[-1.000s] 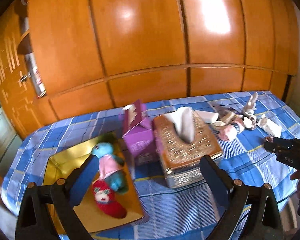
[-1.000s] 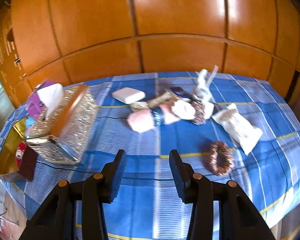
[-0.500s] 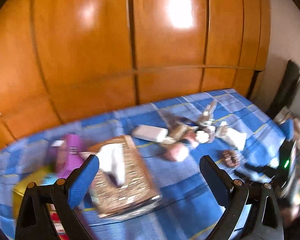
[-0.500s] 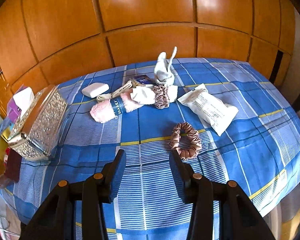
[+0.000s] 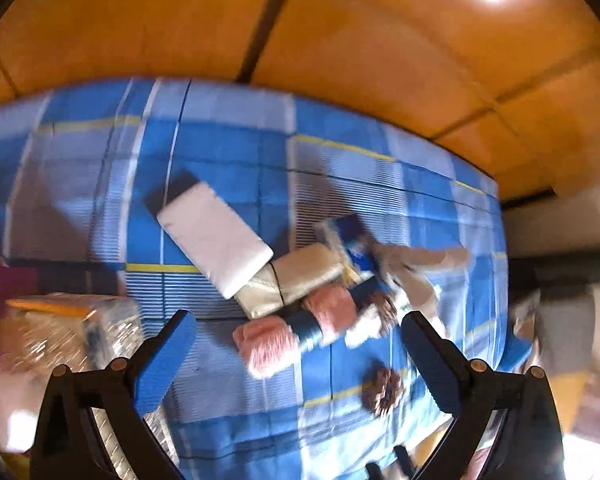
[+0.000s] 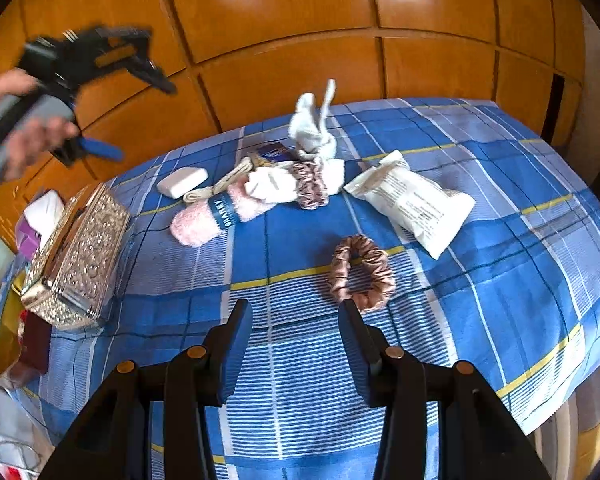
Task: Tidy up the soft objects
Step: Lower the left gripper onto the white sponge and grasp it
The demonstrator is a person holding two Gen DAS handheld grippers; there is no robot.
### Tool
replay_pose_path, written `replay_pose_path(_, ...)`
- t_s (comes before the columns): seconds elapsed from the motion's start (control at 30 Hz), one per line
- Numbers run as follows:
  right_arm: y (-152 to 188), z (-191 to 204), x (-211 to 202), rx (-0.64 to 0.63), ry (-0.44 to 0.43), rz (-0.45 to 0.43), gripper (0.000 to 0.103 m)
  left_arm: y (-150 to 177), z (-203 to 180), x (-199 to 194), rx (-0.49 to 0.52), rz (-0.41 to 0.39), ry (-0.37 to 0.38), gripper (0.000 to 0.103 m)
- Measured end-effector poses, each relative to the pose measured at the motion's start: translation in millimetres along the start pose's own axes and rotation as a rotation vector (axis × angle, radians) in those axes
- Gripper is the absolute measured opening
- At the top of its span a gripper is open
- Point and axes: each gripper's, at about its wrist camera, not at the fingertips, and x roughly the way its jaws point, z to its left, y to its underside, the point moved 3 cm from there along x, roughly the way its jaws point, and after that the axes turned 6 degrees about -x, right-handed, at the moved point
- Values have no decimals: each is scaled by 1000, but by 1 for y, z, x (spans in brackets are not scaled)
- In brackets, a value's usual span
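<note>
both grippers are hanging released and empty: the left gripper (image 5: 298, 354) over the pink fuzzy sock roll (image 5: 272, 342), the right gripper (image 6: 296, 344) beside the satin scrunchie (image 6: 360, 272).

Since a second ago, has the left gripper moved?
Yes. The left gripper swung right, from over the silver tissue box to above the pink rolled sock, jaws open and empty.
</note>
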Motion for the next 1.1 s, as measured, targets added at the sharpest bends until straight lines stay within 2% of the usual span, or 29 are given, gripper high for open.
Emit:
replay_pose_path(0.07,-1,-7,0,26,-10,0,45,-13,2,27,-48,79,-4,103)
replay_pose_path(0.23,-2,-28,0,106,-24,6,45,-30,7,69,-105,162,-61,103)
replay_pose_path(0.47,-3,-52,-4,187,-13,-2,45,-41,24,100,-175,172,-156,103)
replay_pose_path(0.57,-3,-56,-3,200,-14,-1,45,-39,28,100,-205,157,-166,91)
replay_pose_path(0.63,-1,-57,0,205,-14,7,45,-36,26,96,-175,153,-163,86)
replay_pose_path(0.7,1,-59,1,212,-15,16,45,-36,16,88,-97,124,-92,85)
replay_pose_path(0.73,1,-60,2,216,-15,18,45,-36,9,82,-25,113,-71,80)
replay_pose_path(0.8,3,-62,4,222,-9,23,45,-36,-3,71,74,100,-27,77)
replay_pose_path(0.87,4,-64,5,230,-4,29,45,-38,-7,66,121,96,-22,77)
replay_pose_path(0.97,5,-66,4,230,5,26,45,-46,4,59,88,101,-84,82)
replay_pose_path(1.1,7,-67,8,237,3,40,45,-56,17,62,-1,94,-86,84)
